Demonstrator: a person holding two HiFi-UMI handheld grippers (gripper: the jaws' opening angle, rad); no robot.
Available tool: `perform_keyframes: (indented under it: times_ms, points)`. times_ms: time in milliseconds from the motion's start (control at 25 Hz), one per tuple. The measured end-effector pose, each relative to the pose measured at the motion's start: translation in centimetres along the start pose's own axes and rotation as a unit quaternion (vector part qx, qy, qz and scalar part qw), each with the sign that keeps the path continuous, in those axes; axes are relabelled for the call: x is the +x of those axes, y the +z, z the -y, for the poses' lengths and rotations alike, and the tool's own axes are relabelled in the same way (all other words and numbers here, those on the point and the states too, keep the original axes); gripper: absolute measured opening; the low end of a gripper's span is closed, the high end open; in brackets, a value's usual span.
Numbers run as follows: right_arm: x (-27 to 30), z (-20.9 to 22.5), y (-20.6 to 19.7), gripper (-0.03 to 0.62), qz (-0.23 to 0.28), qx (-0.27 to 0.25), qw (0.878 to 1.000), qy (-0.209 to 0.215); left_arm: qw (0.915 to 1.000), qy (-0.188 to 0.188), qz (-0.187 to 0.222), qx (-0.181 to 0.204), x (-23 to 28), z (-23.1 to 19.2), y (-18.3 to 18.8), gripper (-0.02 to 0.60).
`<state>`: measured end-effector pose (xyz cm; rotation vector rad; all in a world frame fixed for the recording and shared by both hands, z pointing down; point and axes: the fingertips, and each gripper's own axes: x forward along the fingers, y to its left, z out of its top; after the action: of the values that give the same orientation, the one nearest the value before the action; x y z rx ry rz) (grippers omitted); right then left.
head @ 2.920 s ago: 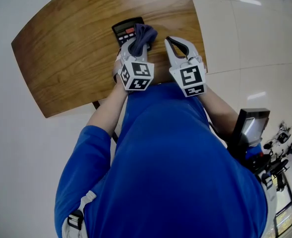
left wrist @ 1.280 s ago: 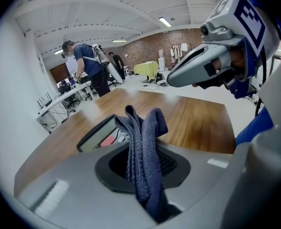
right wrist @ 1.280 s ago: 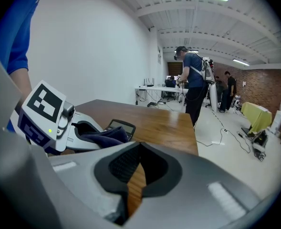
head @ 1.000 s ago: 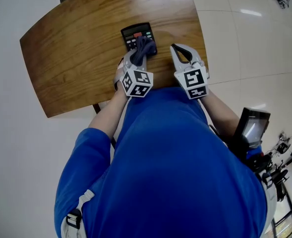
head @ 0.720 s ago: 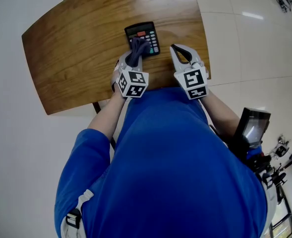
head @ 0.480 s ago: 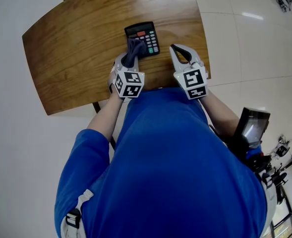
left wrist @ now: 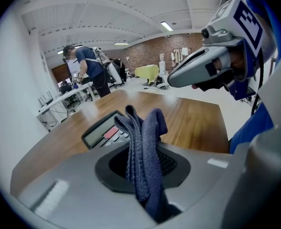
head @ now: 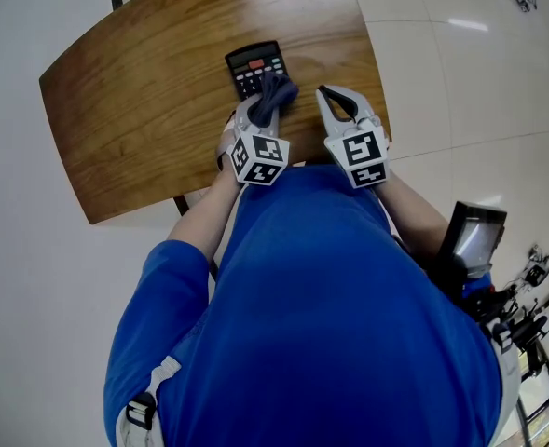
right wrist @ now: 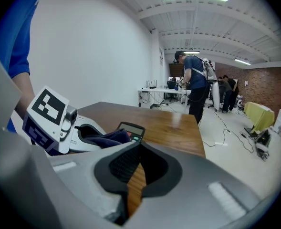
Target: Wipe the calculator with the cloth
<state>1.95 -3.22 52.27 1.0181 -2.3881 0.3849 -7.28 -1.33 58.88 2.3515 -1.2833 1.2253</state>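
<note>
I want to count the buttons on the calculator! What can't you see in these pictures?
- Head view: the cloth, clamped in the left gripper, covers the near keys of the calculator.
- Left gripper view: the cloth hides the calculator's right part.
- Every view: the key labels are too small to read.
- Head view: the person's blue shirt hides the near edge of the table.

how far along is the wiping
Done: the left gripper is shut on the cloth and holds it at the calculator. In hand: the wipe itself, with the cloth over the lower keys in the head view. Left: the display and upper keys lie uncovered, and how clean they are cannot be told. The right gripper is shut, empty, beside the calculator.
</note>
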Motion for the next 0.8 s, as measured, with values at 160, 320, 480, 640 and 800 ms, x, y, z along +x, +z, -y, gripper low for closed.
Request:
perform_keyframes:
  times_ms: [160,320,480,640,800]
  points:
    - [-0.2,0.2,-0.6,0.003,-0.005,0.005,1.000,-0.002,0.9997,-0.009,-0.021,0.011,1.5,1.0,-0.1,0.066]
    - [-0.4,0.1,-0.8,0.003,-0.007,0.006,1.000,-0.001,0.9995,-0.004,-0.031,0.007,1.4,0.3,-0.7,0.066]
    - [-0.3,-0.3,-0.5,0.003,-0.004,0.003,1.000,0.002,0.9992,0.006,-0.039,-0.007,0.7,-0.6,-1.8,0.066]
    - [-0.2,-0.4,-0.4,0.003,-0.004,0.002,1.000,0.005,0.9982,0.017,-0.046,-0.034,-0.1,-1.7,-3.3,0.066]
    - [0.0,-0.5,-0.2,0.003,-0.005,0.000,1.000,0.007,0.9967,0.026,-0.052,-0.055,-0.7,-2.7,-4.5,0.066]
